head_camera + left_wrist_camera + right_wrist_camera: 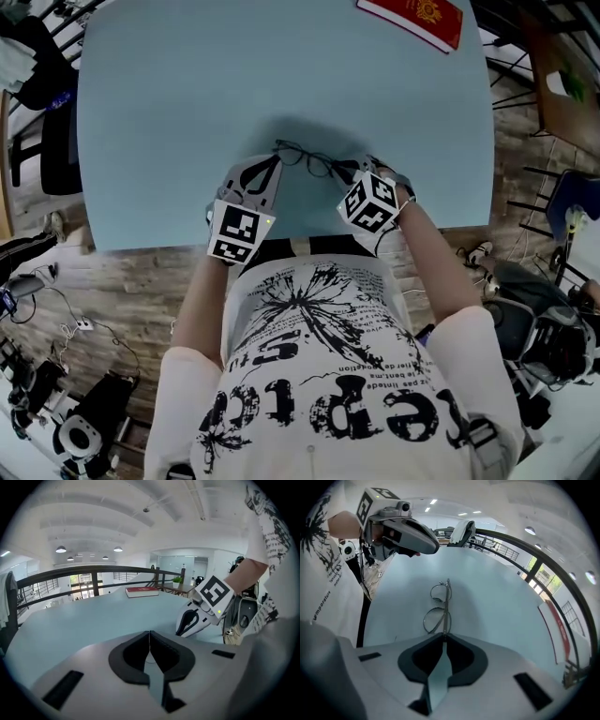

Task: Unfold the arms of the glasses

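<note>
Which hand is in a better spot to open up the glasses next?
Probably right: the right claw pinches one end of the glasses, lying straight ahead. The left claw is shut, no glasses in its view.

The table [187, 112] is seen as a smooth, matt pale-blue top. On it the glasses [305, 157] are made out as thin dark metal wire round clear lenses, and at the table's far right corner the book [412, 19] is shown with a red cover stamped in gold. Over the table's near edge the left gripper [274, 161] and the right gripper [354, 169] are cased in smooth matt pale-grey plastic with black matt pads [464, 660], while below that edge a wood-look plank floor [122, 281] and a printed cloth T-shirt [319, 375] are seen.
</note>
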The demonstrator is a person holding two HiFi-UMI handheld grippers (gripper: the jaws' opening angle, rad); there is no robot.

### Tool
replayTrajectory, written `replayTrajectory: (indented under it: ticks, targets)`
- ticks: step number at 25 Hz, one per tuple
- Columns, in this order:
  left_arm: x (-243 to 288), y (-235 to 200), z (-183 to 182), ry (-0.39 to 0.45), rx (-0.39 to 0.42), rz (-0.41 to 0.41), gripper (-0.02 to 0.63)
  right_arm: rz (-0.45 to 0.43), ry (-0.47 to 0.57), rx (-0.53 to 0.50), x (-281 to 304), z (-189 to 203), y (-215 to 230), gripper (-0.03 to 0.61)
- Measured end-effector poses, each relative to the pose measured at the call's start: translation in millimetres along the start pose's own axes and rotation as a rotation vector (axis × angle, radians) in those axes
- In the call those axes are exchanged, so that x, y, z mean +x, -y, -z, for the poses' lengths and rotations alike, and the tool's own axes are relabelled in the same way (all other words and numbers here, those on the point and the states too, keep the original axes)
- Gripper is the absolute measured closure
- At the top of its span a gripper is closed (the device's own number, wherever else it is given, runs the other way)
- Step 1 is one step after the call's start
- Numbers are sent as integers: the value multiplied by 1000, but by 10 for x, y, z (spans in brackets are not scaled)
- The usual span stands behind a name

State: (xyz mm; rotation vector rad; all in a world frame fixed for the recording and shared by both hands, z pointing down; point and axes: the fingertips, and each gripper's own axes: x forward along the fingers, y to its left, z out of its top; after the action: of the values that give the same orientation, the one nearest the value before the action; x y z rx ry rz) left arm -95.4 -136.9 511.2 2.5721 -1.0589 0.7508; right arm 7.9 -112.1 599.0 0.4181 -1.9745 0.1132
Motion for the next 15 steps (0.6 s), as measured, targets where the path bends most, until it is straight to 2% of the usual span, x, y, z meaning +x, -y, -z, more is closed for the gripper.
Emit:
replayTrajectory:
  ticks: [4, 8, 12, 15]
  targets:
    - [180, 140, 140, -110, 95, 101, 594, -17, -2, -44, 4, 17, 5, 541]
    - [377, 299, 171, -223, 293, 219, 592, -34, -13, -68, -14, 47, 17, 541]
    - [541, 436, 160, -309, 428, 336, 589, -38, -17, -80, -24, 86, 27, 541]
    - [627, 550, 211, -391, 544, 428, 541, -49, -20, -87, -34, 114, 19, 541]
